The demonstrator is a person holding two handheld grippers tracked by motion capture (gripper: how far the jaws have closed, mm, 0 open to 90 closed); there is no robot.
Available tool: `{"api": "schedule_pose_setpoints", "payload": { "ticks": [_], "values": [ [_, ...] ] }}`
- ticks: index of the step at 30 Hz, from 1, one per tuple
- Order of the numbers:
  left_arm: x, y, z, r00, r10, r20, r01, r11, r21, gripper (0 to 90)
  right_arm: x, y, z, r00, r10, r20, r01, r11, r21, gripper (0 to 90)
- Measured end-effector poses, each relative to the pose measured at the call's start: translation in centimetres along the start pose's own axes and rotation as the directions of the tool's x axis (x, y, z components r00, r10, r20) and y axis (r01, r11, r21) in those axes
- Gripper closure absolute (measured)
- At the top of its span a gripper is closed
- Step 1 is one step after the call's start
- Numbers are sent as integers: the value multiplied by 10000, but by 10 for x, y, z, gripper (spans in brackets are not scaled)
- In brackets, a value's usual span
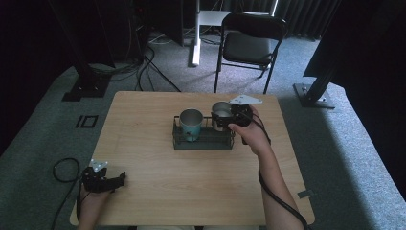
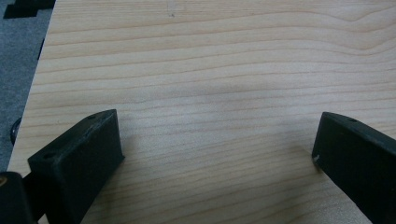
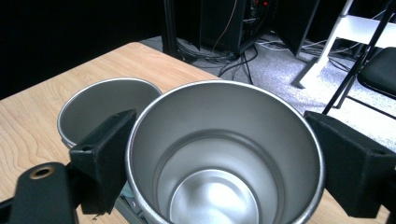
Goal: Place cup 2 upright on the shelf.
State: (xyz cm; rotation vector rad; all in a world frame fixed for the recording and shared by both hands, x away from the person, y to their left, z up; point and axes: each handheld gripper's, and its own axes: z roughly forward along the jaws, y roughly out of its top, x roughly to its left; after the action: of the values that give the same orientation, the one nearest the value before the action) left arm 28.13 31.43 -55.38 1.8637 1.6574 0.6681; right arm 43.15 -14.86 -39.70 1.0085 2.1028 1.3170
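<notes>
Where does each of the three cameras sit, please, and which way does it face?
High view: above the person's side, facing forward and down on the table; both forearms show.
Left gripper view: on the left gripper, facing bare tabletop between open jaws.
Right gripper view: on the right gripper, looking into the steel cup between its jaws.
Shared: high and right gripper views show both cups.

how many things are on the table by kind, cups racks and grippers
metal cups: 2, the teal-sleeved cup and the bare steel cup, both at the rack
black wire rack: 1
grippers: 2, the left gripper low at the near left corner with jaws apart over bare wood, the right gripper with its jaws either side of the steel cup
total: 5
</notes>
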Motion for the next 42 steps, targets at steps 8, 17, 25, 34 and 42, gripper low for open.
{"api": "schedule_pose_setpoints", "payload": {
  "ticks": [8,17,25,34,42],
  "values": [
    [0,0,0,10000,-2,-1,2,10000,0,21,2,-5,11,9999,143,-24,-143,9999,48,132],
    [0,0,0,10000,-2,0,2,10000,-1,21,3,-16,23,9998,206,-32,-205,9995,224,132],
    [0,0,0,10000,1,-1,-1,10000,2,21,4,-30,33,9995,300,-49,-297,9983,496,132],
    [0,0,0,10000,3,0,-3,10000,4,21,6,-42,40,9996,295,-8,-294,9975,639,132],
    [0,0,0,10000,2,0,-2,10000,3,21,6,-49,43,9995,331,16,-331,9963,795,132]
  ]
}}
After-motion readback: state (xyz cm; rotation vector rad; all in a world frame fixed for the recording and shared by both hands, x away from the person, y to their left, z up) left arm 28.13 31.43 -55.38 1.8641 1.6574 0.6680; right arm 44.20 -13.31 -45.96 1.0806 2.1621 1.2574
